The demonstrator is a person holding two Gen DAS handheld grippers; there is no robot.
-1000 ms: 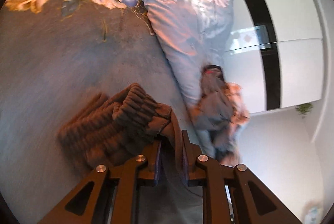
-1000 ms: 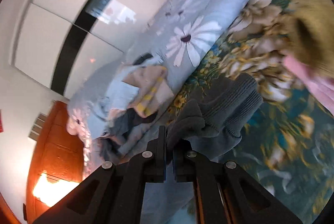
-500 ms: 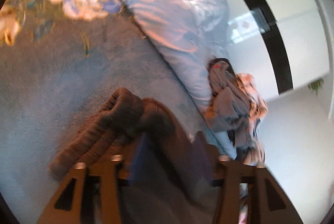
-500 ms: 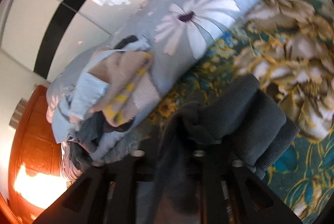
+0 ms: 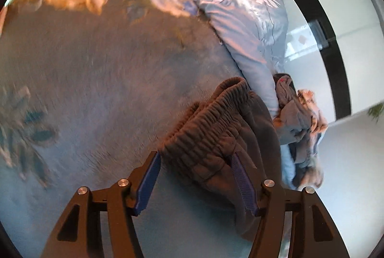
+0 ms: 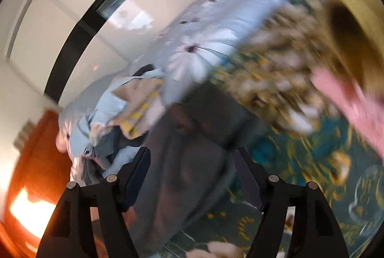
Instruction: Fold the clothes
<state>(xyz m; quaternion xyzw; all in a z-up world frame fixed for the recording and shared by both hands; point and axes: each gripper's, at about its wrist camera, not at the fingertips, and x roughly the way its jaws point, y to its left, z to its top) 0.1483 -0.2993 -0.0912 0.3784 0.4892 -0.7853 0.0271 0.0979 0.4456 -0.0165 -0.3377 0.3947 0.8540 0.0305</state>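
The left gripper (image 5: 196, 182) stands with its jaws apart, and the ribbed waistband of the dark grey trousers (image 5: 216, 138) lies between the blue pads, closer to the right-hand pad; no pad visibly presses on it. The right gripper's (image 6: 192, 176) jaws are opening, with the same grey cloth (image 6: 187, 162) bunched between them but loose of the pads as far as the blur lets one tell. From both claws the garment runs forward and away, its long axis roughly along the pointing line, resting on the floral bedspread (image 5: 100, 80). Both hands sit about equally near the cloth, so either could retake it. Just beyond the garment lies the rolled pale-blue daisy quilt (image 5: 254, 25), and against it a heap of unfolded clothes (image 5: 297, 121). In the right wrist view a pink and mustard-yellow cloth (image 6: 352, 70) crowds the upper right edge, which may cramp spreading that way.
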